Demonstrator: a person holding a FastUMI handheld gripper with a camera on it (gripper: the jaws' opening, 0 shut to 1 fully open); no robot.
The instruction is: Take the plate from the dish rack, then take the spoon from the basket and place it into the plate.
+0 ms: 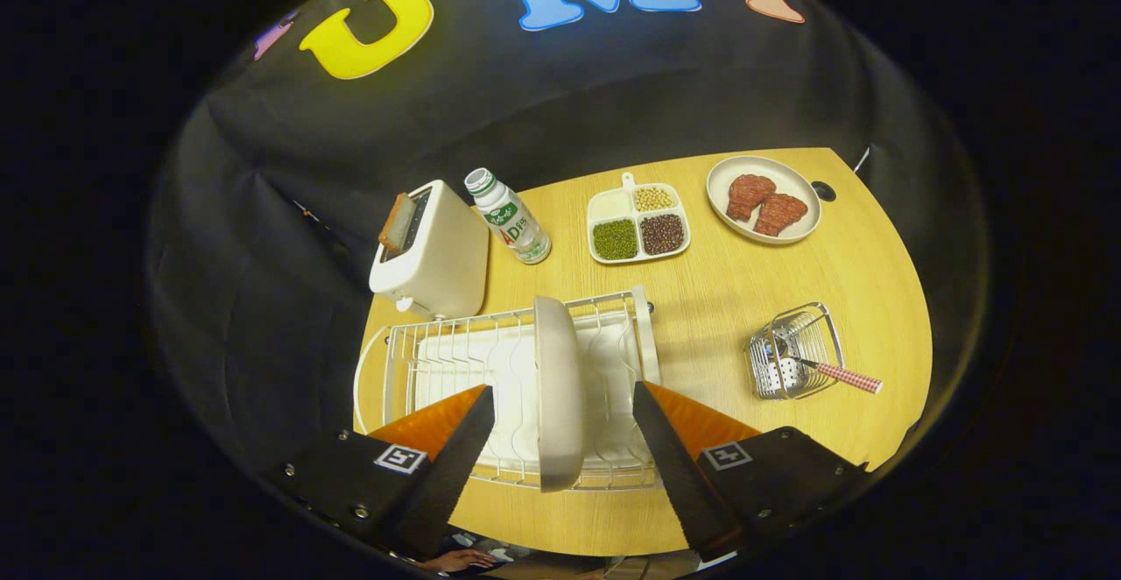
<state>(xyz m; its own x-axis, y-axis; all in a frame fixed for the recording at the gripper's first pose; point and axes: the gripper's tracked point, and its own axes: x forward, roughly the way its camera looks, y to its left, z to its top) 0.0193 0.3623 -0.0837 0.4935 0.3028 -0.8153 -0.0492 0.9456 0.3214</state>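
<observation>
Honestly, in the gripper view my gripper hung spread wide, fingers straddling the plate standing on edge in the dish rack; I feared an off-centre squeeze could tip it sideways against the wires.

Hidden and cut-off parts on the table

The upright plate hides the middle wires of the dish rack behind it, and the gripper, its fingers spread apart either side of the plate, covers the rack's near corners. The spoon has its bowl buried in the wire basket, too small to make out. A hand shows partly below the table's near edge.
</observation>
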